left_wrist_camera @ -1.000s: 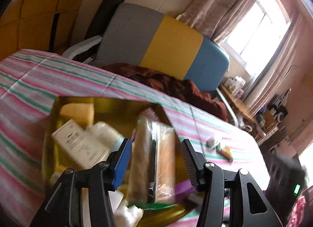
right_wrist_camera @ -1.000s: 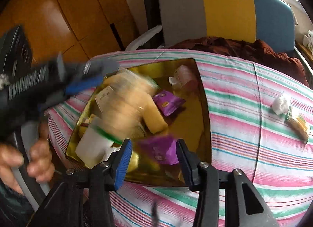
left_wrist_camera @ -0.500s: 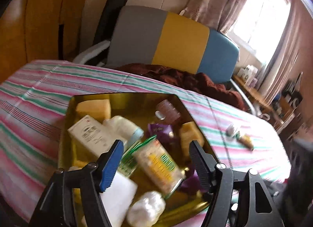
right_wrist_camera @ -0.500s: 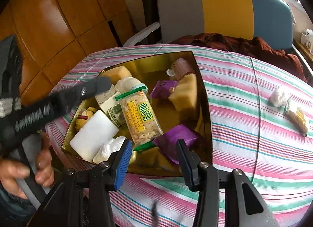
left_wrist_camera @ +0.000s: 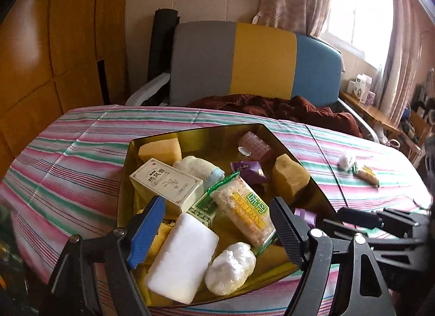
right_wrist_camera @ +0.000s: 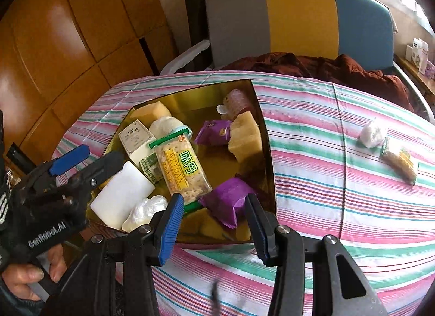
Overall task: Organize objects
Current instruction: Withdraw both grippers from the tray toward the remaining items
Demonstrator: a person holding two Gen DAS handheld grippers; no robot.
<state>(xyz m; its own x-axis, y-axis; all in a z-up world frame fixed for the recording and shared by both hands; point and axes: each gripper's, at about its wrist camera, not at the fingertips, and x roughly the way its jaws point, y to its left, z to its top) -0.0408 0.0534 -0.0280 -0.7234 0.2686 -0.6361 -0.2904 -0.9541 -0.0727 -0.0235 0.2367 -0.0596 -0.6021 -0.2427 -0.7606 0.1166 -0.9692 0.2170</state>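
Crackers in a clear packet with green ends (right_wrist_camera: 181, 170) lay slanted in the middle of the gold tray (right_wrist_camera: 190, 93), resting on a cream box with dark lettering (left_wrist_camera: 165, 181) and a green patterned box (left_wrist_camera: 203, 208). A white block (left_wrist_camera: 182, 254) and a white wrapped bundle (left_wrist_camera: 231, 268) lay at the tray's near edge, yellow sponge pieces (right_wrist_camera: 244, 136) and purple packets (right_wrist_camera: 227, 203) on its other side. The tray stood on the counter under a striped cloth (right_wrist_camera: 326, 180). Well apart on the cloth lay a small white wad (right_wrist_camera: 372, 132) touching a second cracker packet (right_wrist_camera: 401, 161).

The left gripper (left_wrist_camera: 217, 227) hung over the tray's near edge, its jaws opening and wide apart, with nothing pressed between them; the cracker packet showed in the gap, lying free. A hand (right_wrist_camera: 30, 275) gripped its handle. The right gripper (right_wrist_camera: 214, 220) hovered over the tray's near corner, jaws apart and holding nothing, the purple packet showing beyond them.
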